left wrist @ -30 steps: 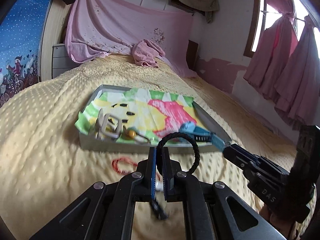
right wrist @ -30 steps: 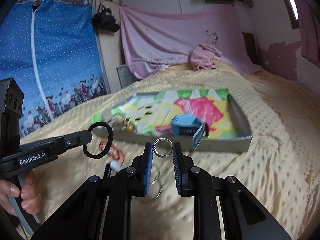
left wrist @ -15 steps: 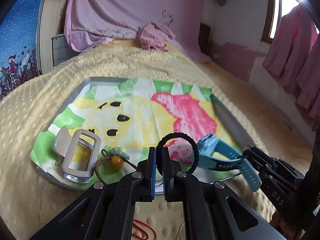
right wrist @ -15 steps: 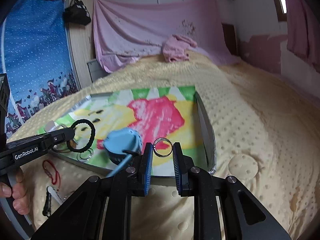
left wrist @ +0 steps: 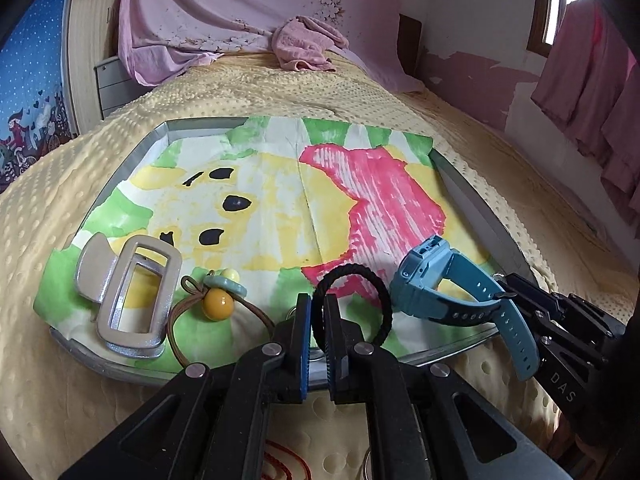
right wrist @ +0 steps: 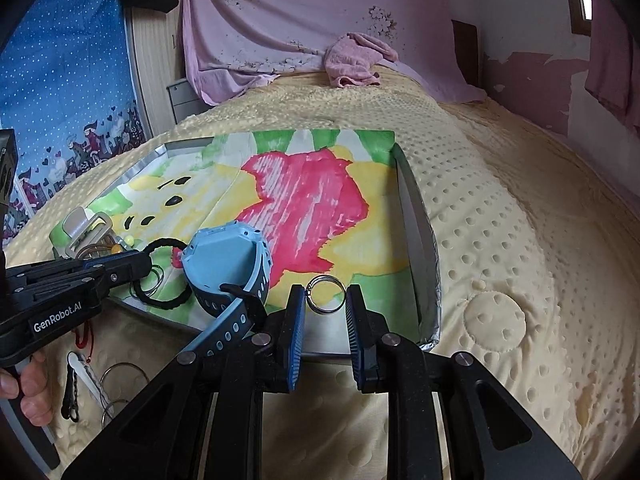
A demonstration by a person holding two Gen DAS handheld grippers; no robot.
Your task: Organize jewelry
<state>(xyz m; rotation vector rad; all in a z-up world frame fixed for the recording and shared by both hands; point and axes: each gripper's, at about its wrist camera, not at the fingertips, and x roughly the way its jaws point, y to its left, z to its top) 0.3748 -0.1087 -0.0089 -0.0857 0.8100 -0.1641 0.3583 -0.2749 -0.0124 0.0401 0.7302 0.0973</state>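
Note:
My left gripper [left wrist: 318, 312] is shut on a black braided hair tie [left wrist: 352, 300] and holds it over the near edge of the grey tray [left wrist: 200, 126], which is lined with a painted paper. My right gripper [right wrist: 325, 300] is shut on a silver ring [right wrist: 325, 299] above the tray's near right corner [right wrist: 428, 280]. A blue watch [left wrist: 440, 280] lies in the tray between the two grippers and also shows in the right wrist view [right wrist: 228, 256]. A silver hair claw [left wrist: 128, 292] and a bead hair tie [left wrist: 218, 304] lie at the tray's near left.
The tray rests on a yellow dotted blanket [right wrist: 520, 240] on a bed. A red cord [left wrist: 288, 464], silver rings [right wrist: 120, 380] and a white clip [right wrist: 86, 376] lie on the blanket in front of the tray. A pink cloth [left wrist: 304, 46] lies at the bed's far end.
Both grippers have moved forward towards the tray with their items held. The tray now looks larger and the loose items on the blanket have slipped under the views.

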